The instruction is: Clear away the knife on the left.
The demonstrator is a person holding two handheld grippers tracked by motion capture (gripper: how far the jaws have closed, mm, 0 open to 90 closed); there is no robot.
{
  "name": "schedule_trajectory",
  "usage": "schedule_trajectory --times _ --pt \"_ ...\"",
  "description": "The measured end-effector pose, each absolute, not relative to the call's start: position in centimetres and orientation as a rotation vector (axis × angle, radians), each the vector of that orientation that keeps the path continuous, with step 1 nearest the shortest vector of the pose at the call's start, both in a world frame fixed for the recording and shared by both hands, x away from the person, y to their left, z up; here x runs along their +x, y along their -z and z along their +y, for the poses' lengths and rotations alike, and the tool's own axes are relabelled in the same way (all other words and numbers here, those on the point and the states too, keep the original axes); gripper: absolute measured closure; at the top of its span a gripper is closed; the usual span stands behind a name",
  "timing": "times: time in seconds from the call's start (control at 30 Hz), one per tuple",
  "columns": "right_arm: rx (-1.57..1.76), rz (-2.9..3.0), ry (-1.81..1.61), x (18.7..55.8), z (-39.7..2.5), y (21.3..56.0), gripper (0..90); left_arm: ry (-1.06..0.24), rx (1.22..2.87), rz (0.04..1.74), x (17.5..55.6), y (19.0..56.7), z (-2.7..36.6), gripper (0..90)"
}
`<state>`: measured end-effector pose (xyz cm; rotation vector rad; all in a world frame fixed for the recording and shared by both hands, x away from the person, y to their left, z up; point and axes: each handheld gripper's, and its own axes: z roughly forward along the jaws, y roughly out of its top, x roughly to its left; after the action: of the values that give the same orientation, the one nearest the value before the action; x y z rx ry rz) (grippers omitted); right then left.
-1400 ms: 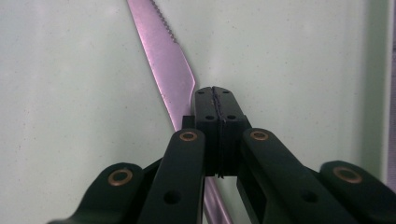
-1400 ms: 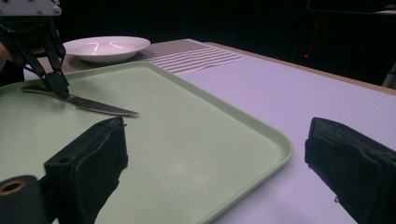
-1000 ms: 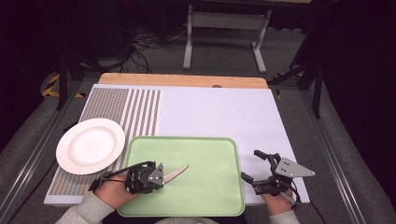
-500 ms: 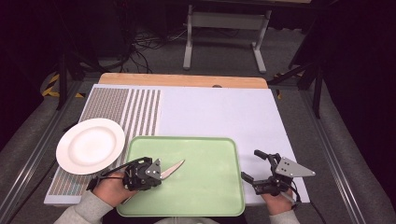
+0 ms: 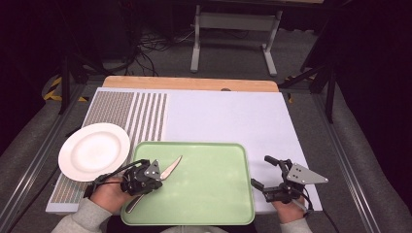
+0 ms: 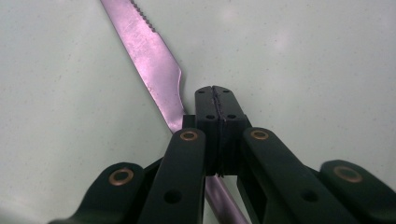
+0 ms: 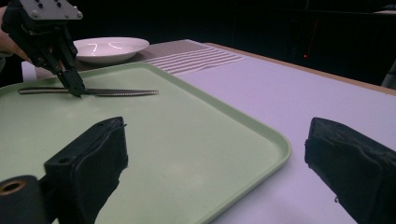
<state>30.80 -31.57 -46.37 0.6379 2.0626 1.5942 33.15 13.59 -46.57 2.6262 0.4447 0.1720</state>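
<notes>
A steel table knife (image 5: 170, 168) lies at a slant across the left part of a pale green tray (image 5: 209, 204), its serrated blade pointing up and right. My left gripper (image 5: 156, 180) stands over the knife's middle, shut on the knife; in the left gripper view the blade (image 6: 149, 56) runs out from under the closed jaws (image 6: 215, 91). In the right gripper view that left gripper (image 7: 77, 88) touches the knife (image 7: 116, 93) on the tray (image 7: 261, 135). My right gripper (image 5: 260, 170) rests open, holding nothing, beside the tray's right edge; its jaws stand wide apart (image 7: 217, 140).
A white plate (image 5: 94, 151) with nothing on it sits left of the tray on the table's front left corner. The tray stands on a white mat (image 5: 228, 121) with a striped and dotted section (image 5: 145, 116) at its left. A wooden table edge (image 5: 189, 83) runs along the back.
The left gripper has shifted slightly left, and the knife's blade tip has swung up and left with it. The right gripper has stayed still.
</notes>
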Motion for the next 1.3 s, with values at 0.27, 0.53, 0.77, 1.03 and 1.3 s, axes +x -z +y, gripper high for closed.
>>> schedule_trajectory --times 0.27,0.53,0.77,1.03,1.3 --pt "0.632 2.065 -1.594 31.0 -31.4 46.3 6.1 -0.174 2.618 0.483 33.3 46.6 14.3 89.9" --pt "0.622 2.073 -1.597 31.3 -31.1 46.3 6.1 -0.156 2.584 0.582 33.6 46.7 15.5 89.9" --pt "0.614 2.077 -1.598 31.5 -31.0 46.3 6.2 -0.157 2.565 0.637 33.8 46.8 16.4 89.9" --pt "0.613 2.077 -1.599 31.5 -31.0 46.2 6.1 -0.153 2.557 0.692 33.8 46.8 17.0 89.9" --pt "0.614 2.076 -1.599 31.5 -31.0 46.2 6.1 -0.144 2.543 0.737 33.8 46.8 17.5 89.9"
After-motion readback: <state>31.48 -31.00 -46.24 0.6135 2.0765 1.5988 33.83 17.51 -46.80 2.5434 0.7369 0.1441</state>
